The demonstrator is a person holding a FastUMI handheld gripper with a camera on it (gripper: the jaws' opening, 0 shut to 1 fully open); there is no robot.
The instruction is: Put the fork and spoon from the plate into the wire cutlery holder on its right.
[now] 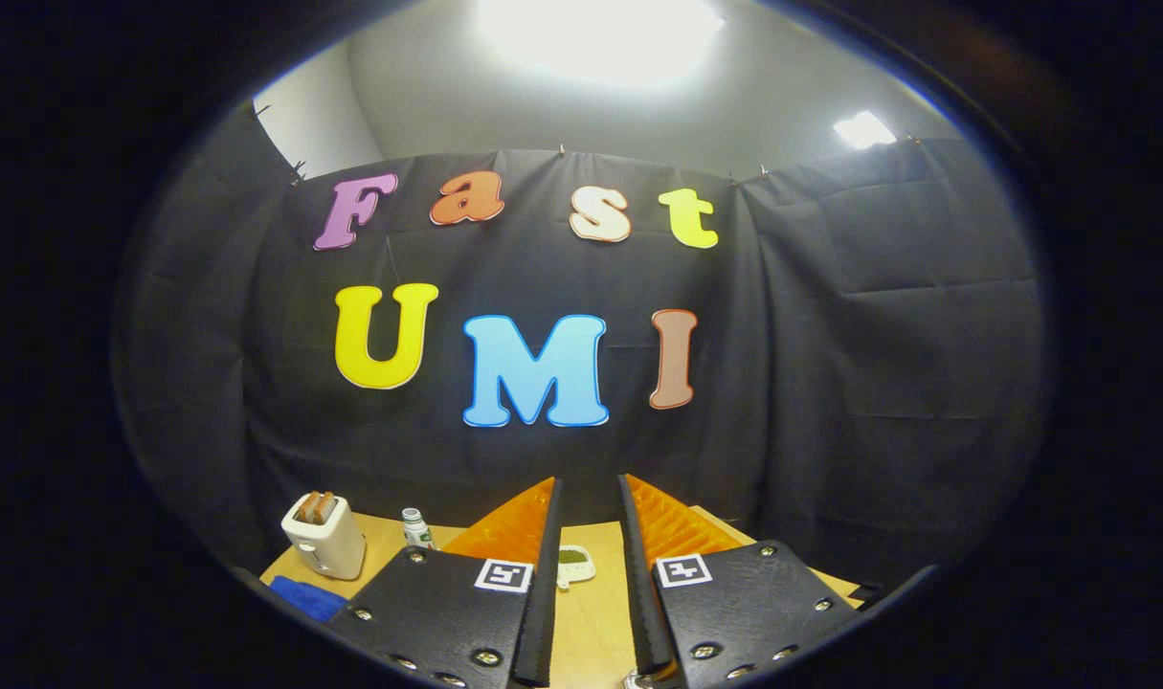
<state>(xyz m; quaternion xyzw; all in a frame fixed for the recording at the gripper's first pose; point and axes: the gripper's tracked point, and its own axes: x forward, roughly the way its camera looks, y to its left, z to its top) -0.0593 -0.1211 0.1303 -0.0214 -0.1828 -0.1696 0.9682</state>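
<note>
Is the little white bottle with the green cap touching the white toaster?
Apart. The gripper view shows bare wooden table between the white toaster and the small white bottle. The gripper is open, holding nothing.

Items counted on the desk (591, 622)

One toaster (324, 536), one small bottle (414, 527), one blue cloth (305, 599) and one small dish (573, 565) are seen.

Glaring ceiling light (600, 33), dim booth, fisheye warp

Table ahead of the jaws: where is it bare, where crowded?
Bare wood runs between the open gripper jaws, up to the small white dish. The table is crowded beyond the left jaw: toaster, small bottle, blue cloth.
</note>
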